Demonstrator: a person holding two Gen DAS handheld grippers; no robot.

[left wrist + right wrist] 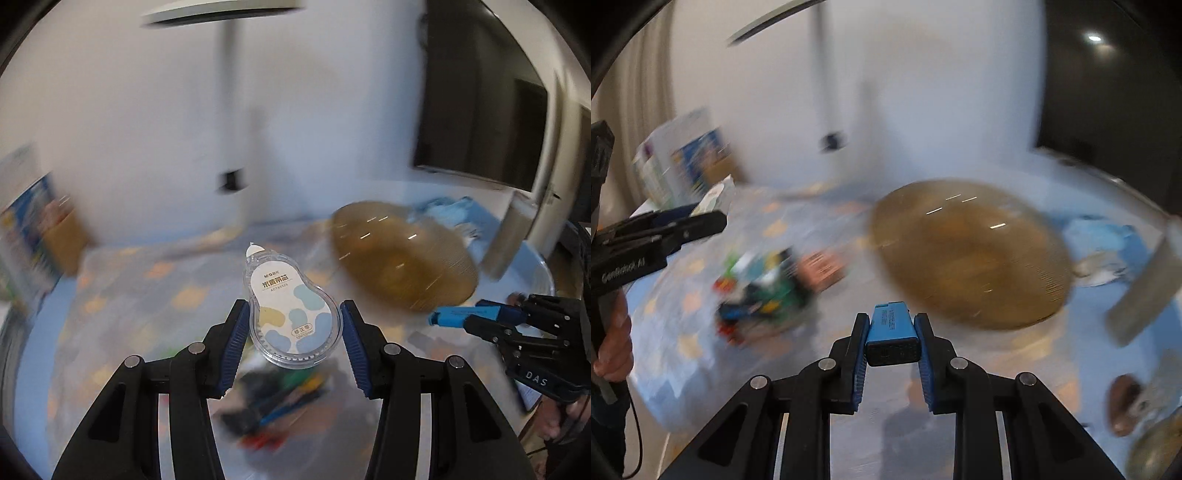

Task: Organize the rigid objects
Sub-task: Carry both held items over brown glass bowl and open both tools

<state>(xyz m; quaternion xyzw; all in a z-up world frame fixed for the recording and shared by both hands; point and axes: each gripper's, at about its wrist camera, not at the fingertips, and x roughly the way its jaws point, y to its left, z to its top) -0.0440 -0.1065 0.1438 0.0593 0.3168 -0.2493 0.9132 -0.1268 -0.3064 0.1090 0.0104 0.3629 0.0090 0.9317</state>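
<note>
Left wrist view, left gripper (293,325): black fingers w/ blue ribbed pads, clamped on both sides of a correction tape (291,312).
Correction tape: clear pear-shaped case, pale label w/ blue and tan blobs, white tip pointing away from camera; held up above the table (122,295), not touching it.
Table: round, pale blue cloth w/ orange patches, badly motion-blurred.
Bowl (399,258): amber see-through, ribbed wall, on table to the right behind the tape; blurred.
Pile of small items (280,398): mixed colours, on table under the gripper; too blurred to tell what each is.
Right gripper (454,319): enters from right edge, black, closed on a blue lighter (476,314) that sticks out left.
Background: white wall, dark screen (476,110) upper right, boxes (33,229) at left edge.

Right wrist view, right gripper (892,343): blue pads squeezed tight on the lighter (892,328).
Lighter: blue body, black end toward camera, lying lengthwise between the pads, lifted clear of table (960,369).
Bowl (971,254): amber, just beyond lighter, up and right.
Pile (764,291): left of centre on table, colours smeared.
Left gripper (701,218): at left edge, seen side-on, tape (716,195) in its tips; a person's hand (617,339) grips its handle below.
Other: grey flat object (1145,288) at right, unclear what.
</note>
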